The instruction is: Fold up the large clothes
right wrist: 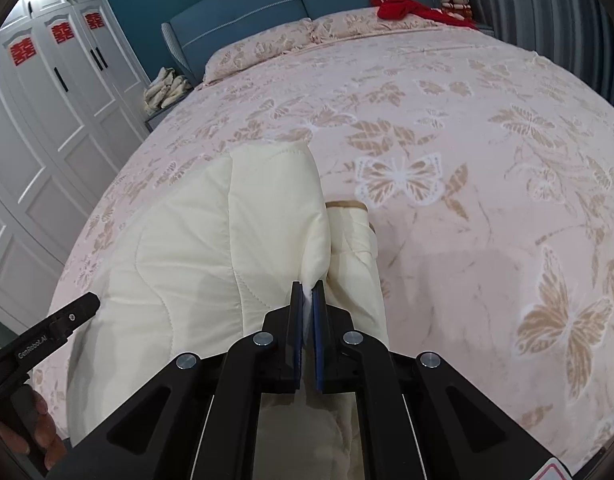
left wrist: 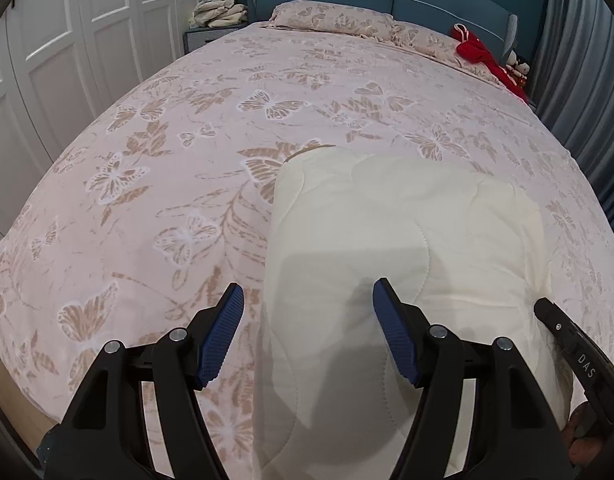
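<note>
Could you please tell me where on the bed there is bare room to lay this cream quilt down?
The bedspread lies bare between the cream quilt and the pillows, and along the wardrobe side. The far corner by the curtain is crowded: a red garment lies there.

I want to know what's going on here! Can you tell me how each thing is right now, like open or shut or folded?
Left gripper: open, over the quilt, holding nothing.
Right gripper: shut on the quilt's edge.
Quilt: cream, partly folded, lying on the bed.
Bed: covered by a smooth butterfly spread.
Wardrobe: doors shut.
Red garment: crumpled by the pillows.
</note>
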A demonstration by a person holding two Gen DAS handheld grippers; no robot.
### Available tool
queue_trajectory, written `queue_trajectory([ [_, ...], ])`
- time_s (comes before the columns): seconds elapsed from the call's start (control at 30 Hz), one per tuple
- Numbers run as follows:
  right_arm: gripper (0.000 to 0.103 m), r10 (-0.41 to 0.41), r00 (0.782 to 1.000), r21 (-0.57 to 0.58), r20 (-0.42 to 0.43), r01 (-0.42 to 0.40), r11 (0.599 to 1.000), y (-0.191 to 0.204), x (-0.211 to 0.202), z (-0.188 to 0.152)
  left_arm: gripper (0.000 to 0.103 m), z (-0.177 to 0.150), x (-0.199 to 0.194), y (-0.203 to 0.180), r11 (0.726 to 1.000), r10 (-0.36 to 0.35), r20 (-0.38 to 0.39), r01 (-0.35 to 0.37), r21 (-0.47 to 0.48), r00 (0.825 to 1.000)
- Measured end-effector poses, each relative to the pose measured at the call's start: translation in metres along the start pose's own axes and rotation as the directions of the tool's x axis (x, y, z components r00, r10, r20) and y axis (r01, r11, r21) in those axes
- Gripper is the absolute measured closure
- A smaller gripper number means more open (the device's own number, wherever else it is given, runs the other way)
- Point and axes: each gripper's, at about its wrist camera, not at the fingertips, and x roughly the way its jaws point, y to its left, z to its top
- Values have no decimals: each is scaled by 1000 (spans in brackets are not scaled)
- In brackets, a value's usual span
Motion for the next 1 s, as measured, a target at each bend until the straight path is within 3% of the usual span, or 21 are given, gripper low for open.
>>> queue_trajectory([
  [1.0, 99, -31, 999, -21, 15, 31, 999, 1, 37, -30, 27, -29, 44, 1, 997, 34, 31, -32, -64, 999],
])
